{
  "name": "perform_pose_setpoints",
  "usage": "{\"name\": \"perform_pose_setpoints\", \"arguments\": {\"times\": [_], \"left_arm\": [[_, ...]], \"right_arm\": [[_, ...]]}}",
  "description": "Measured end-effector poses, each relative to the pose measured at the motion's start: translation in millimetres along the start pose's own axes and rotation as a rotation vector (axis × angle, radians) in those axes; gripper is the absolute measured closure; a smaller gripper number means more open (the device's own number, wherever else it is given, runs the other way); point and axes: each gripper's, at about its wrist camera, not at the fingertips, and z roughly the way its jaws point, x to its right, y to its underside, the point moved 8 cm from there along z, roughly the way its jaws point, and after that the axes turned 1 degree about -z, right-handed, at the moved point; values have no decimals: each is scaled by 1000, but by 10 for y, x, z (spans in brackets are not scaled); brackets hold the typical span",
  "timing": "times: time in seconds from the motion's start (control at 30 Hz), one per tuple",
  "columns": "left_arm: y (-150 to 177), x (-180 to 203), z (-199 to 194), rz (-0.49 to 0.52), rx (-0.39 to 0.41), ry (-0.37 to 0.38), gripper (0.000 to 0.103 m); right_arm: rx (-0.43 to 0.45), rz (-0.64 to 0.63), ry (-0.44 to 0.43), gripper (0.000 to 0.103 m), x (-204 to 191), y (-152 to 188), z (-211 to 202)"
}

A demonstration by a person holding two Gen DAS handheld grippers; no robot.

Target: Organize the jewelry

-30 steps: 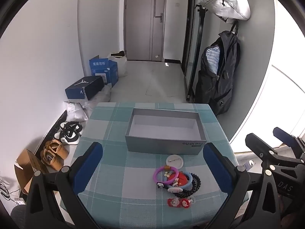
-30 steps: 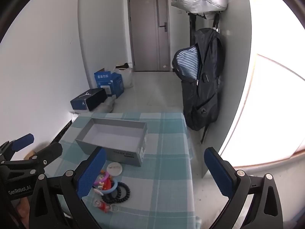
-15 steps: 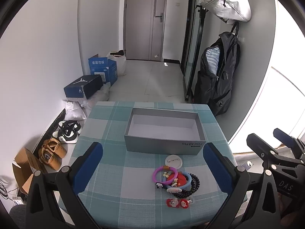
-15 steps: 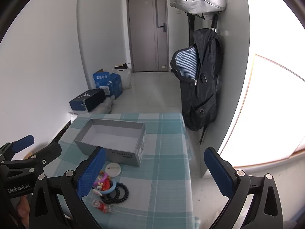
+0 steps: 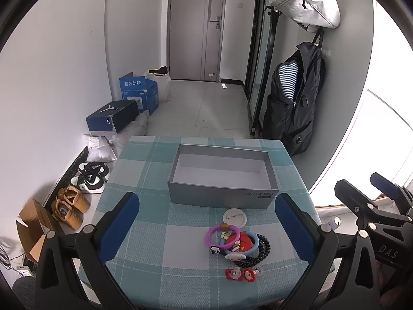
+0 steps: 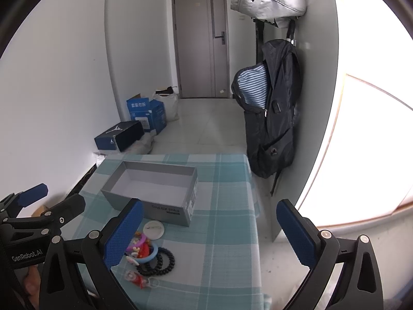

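Hovering above the near edge of the bench (image 5: 144, 232), the left claw (image 5: 206, 228) is spreading its blue pads (image 5: 120, 226) wide and gripping nothing. In the left wrist view the jewelry pile is sitting in the lower middle of the frame, between the two pads: a purple bracelet (image 5: 209, 233) is overlapping a light blue ring (image 5: 254, 245) that is framing a red charm (image 5: 242, 240), and a black beaded bracelet (image 5: 264, 249) is curling around their right side. Just below them a red hair clip (image 5: 240, 274) is lying flat on the checked cloth. A white round badge (image 5: 235, 216) is resting just above the pile, near the front wall of the grey open box (image 5: 219, 197), which is standing in the centre of the frame with its white inside showing.

Over in the right wrist view, the right claw (image 6: 209, 235) is also hanging wide open and holding nothing. Its left pad (image 6: 124, 235) is covering part of the pile at the lower left of the frame, while the right pad is hanging past the bench's right edge. The left claw's body is poking in at the far left edge.

Behind the bench, a black backpack (image 6: 273, 108) is hanging on the wall at the right, and a dark shoe box (image 5: 112, 116) is sitting on the floor at the left
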Motion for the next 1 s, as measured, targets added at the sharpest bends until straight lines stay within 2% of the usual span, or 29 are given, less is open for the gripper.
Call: {"name": "perform_pose_setpoints", "arguments": {"times": [1.0], "left_arm": [[2,-27,57,-16,-39,19,1]], "right_arm": [[-9,1,-12,0,-23,65,12]]}}
